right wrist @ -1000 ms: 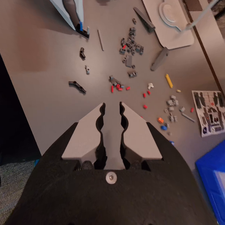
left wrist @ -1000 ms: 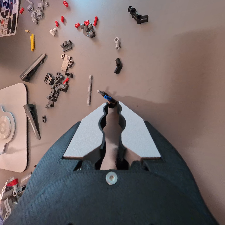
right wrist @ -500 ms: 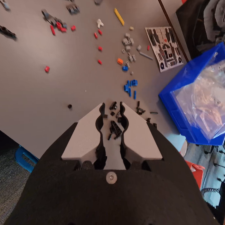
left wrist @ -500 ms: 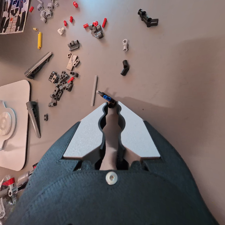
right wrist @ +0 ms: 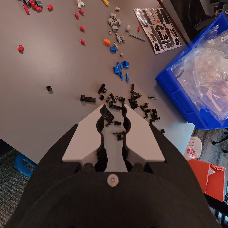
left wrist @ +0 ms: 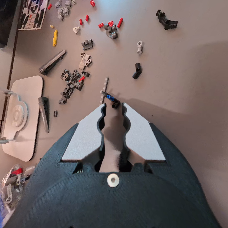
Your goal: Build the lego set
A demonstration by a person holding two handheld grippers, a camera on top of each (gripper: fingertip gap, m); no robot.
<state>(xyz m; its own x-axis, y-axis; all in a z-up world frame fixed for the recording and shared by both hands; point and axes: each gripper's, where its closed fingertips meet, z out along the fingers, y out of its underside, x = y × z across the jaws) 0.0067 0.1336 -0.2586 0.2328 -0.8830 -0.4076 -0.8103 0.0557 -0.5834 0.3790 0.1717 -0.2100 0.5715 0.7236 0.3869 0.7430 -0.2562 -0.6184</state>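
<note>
I am working over a grey-brown surface [left wrist: 185, 86] strewn with small plastic building-toy parts; nothing larger than a few joined pieces is showing, so I judge any building to be at an early stage.

To my right, a blue bin [right wrist: 178, 86] holding a clear plastic bag [right wrist: 203, 67] is standing at the surface's edge, and a sticker sheet [right wrist: 159, 29] is lying just beyond it. On my left, a white pad [left wrist: 28, 111] is sitting near the edge, with a dark grey tapered panel [left wrist: 44, 114] lying beside it and a long grey beam [left wrist: 53, 62] further off.

The loose parts are lying roughly grouped by colour: a dark grey cluster [left wrist: 70, 85], scattered red pins [right wrist: 82, 28], light grey connectors [right wrist: 114, 22], a blue group [right wrist: 121, 69] and a black pile [right wrist: 133, 102].

My left gripper [left wrist: 113, 104] is hovering with its fingers narrowly parted and holding nothing. Just ahead of them, a small black beam with a blue pin [left wrist: 112, 100] is resting on the surface, clear of both fingers, its far end lying across a thin grey axle [left wrist: 104, 90].

My right gripper [right wrist: 113, 105] is hanging over the black pile with its fingers likewise narrowly parted and gripping nothing. A black L-shaped beam [right wrist: 114, 106] is lying beneath the fingertips, and I am seeing other black pieces [right wrist: 109, 115] between the fingers, all resting on the surface.
</note>
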